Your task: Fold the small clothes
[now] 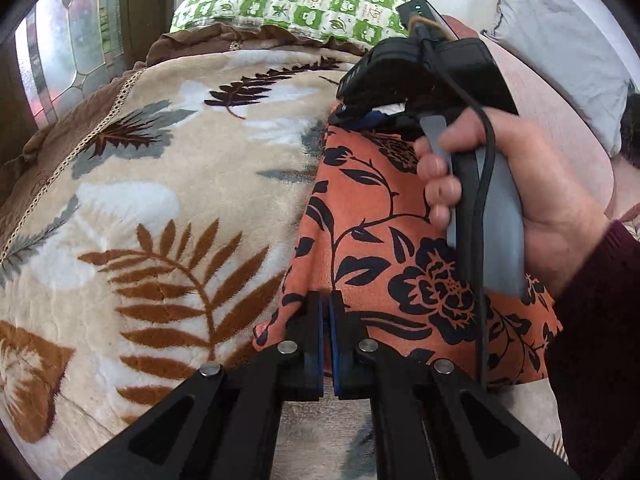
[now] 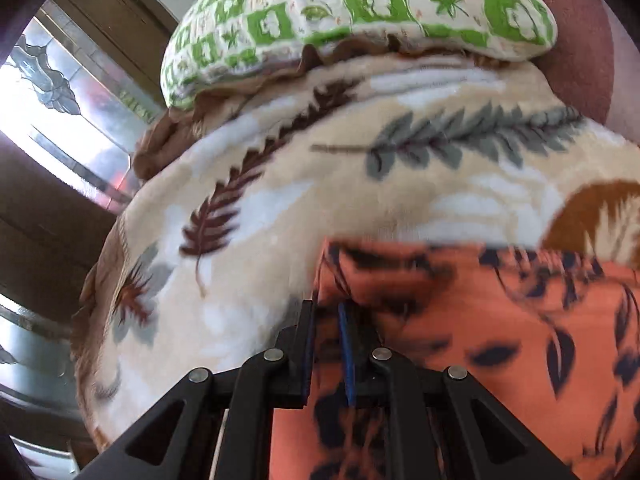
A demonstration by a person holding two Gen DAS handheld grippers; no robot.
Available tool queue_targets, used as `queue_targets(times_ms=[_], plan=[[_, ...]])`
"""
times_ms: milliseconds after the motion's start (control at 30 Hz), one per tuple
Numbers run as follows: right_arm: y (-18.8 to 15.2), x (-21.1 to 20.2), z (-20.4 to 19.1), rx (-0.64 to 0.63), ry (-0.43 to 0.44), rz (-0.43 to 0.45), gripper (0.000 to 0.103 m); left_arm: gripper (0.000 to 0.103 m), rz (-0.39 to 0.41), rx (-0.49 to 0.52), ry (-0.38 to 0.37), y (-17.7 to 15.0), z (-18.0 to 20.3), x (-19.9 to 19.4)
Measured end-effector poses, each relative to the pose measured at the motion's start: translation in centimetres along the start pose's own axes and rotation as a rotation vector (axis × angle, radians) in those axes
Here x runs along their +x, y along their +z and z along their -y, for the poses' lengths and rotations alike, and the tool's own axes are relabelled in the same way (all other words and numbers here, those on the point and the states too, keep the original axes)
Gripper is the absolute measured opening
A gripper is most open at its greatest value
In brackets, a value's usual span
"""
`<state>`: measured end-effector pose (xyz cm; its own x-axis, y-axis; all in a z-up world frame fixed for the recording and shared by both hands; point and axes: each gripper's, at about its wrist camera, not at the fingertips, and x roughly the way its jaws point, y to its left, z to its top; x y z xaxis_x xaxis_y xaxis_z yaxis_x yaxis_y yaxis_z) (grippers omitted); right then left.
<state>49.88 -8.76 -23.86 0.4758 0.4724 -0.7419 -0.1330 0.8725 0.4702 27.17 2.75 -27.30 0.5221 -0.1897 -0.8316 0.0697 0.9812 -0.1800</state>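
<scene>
An orange cloth (image 1: 372, 216) with a black flower print lies stretched over a leaf-patterned blanket (image 1: 160, 184). My left gripper (image 1: 329, 296) is shut on the cloth's near edge, its blue pads pressed together on the fabric. The right gripper (image 1: 348, 114), held in a person's hand (image 1: 540, 184), pinches the far end of the cloth. In the right wrist view the orange cloth (image 2: 500, 320) is blurred and runs up between the fingers of my right gripper (image 2: 328, 308), which is shut on it above the blanket (image 2: 320, 184).
A green-and-white checked pillow (image 1: 304, 0) lies at the head of the bed, with a grey pillow (image 1: 560, 48) at the far right. A patterned glass window (image 1: 60, 48) stands to the left. The green pillow (image 2: 360, 4) and the window (image 2: 52, 92) also show in the right wrist view.
</scene>
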Motion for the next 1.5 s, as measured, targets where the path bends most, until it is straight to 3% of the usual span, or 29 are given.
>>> queue_targets(times_ms=[100,233,367,433,500,567,600,700,733,800,933,1033,1133,1233,1300,1400,1500], plan=[[0.1,-1.2,1.3,0.087,0.036,0.018,0.015,0.004,0.006,-0.013,-0.013,0.1,-0.1,-0.2],[-2.0,-5.8,1.9,0.03,0.032,0.044,0.015,0.004,0.047,0.012,-0.029,0.3,0.6,-1.0],[-7.3,-13.1,5.3,0.052,0.027,0.101,0.015,0.009,0.075,0.046,-0.078,0.1,2.3,-1.8],[-9.8,-15.9,7.4,0.083,-0.02,0.115,0.015,0.019,0.07,0.066,-0.075,-0.1,3.5,-1.8],[-13.2,-18.6,10.4,0.14,-0.1,0.119,0.015,0.042,0.055,0.071,-0.05,-0.5,4.5,-1.5],[-16.2,-20.4,13.3,0.203,-0.171,0.095,0.015,0.048,0.033,0.085,-0.019,-0.9,5.3,-0.9],[-18.1,-21.5,15.1,0.239,-0.2,0.081,0.015,0.061,0.004,0.109,0.003,-1.2,6.0,-0.3],[-22.1,-24.0,19.1,0.279,-0.345,0.067,0.015,0.066,0.003,0.168,0.071,-2.1,7.3,0.5],[-23.0,-24.7,20.4,0.288,-0.361,0.071,0.014,0.068,0.013,0.191,0.093,-2.4,7.7,0.5],[-24.6,-26.6,22.3,0.339,-0.31,0.104,0.014,0.072,0.012,0.21,0.114,-2.5,8.3,0.7],[-22.5,-28.8,22.4,0.339,-0.325,0.151,0.015,0.074,0.101,0.189,0.129,-1.8,8.5,-0.6],[-17.6,-28.3,21.9,0.304,-0.305,0.187,0.015,0.083,0.138,0.203,0.113,-1.5,9.0,-0.9],[-13.5,-26.0,22.1,0.287,-0.328,0.184,0.015,0.084,0.092,0.223,0.146,-1.3,9.5,0.7],[-9.5,-21.3,24.4,0.333,-0.345,0.103,0.015,0.084,0.045,0.197,0.154,-0.9,9.4,2.3],[-8.4,-19.2,26.2,0.369,-0.381,0.078,0.015,0.086,0.053,0.197,0.165,-0.8,9.6,2.5],[-7.8,-19.6,28.0,0.459,-0.309,0.17,0.014,0.087,0.043,0.187,0.164,-0.5,9.5,2.7],[-8.6,-20.9,27.5,0.483,-0.295,0.196,0.015,0.087,0.055,0.155,0.181,-0.3,8.9,2.2]])
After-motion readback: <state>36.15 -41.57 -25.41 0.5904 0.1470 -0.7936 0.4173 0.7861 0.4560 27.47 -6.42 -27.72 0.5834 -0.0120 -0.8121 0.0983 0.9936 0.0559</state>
